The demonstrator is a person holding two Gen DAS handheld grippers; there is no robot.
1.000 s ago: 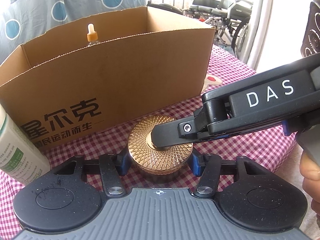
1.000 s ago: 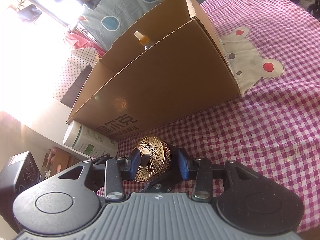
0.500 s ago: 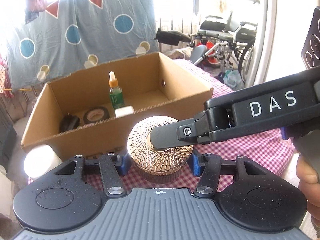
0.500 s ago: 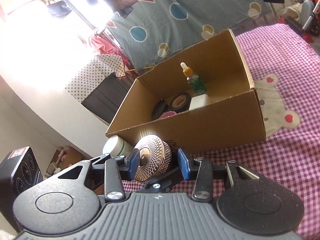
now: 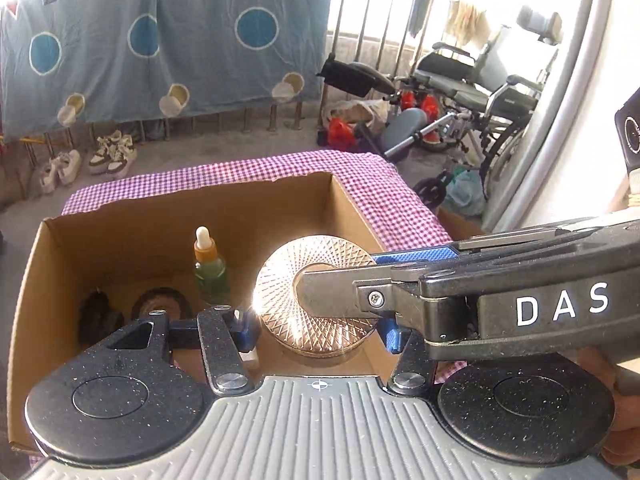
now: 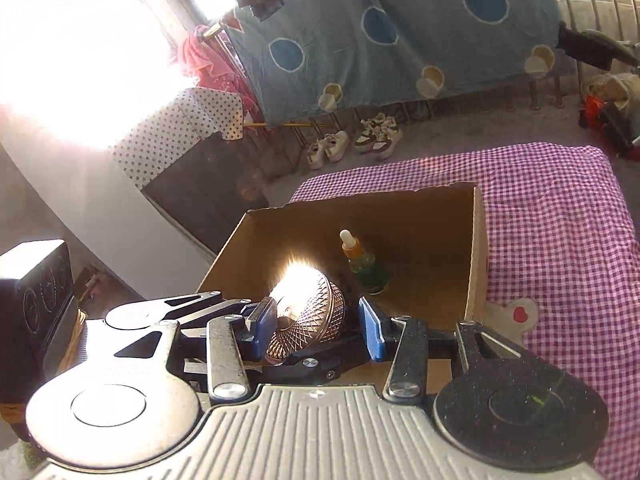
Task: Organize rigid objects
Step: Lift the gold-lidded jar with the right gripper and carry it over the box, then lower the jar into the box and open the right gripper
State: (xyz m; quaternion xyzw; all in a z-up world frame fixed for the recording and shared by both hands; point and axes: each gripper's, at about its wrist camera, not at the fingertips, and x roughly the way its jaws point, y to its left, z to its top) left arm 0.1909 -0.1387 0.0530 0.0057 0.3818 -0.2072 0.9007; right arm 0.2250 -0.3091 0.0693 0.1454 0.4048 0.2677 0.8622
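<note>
Both grippers look like the same build: the left gripper (image 5: 316, 330) has a ribbed grey base plate with a tiny crosshair mark at 12 o'clock, two speckled black round discs at its 9 and 3 o'clock, silver pivot bolts, blue pads (image 5: 390, 336). The right gripper (image 6: 318, 322) matches, blue pads (image 6: 370, 330) too, with white "DAS" lettering and one Phillips screw on its finger

In the left wrist view, the open brown cardboard box (image 5: 352, 216) has bare floor at its right side, beneath the ribbed gold round jar (image 5: 316, 304). A green dropper bottle with an orange collar (image 5: 208, 264) stands at centre, and dark round items (image 5: 160, 304) crowd the lower left.
</note>
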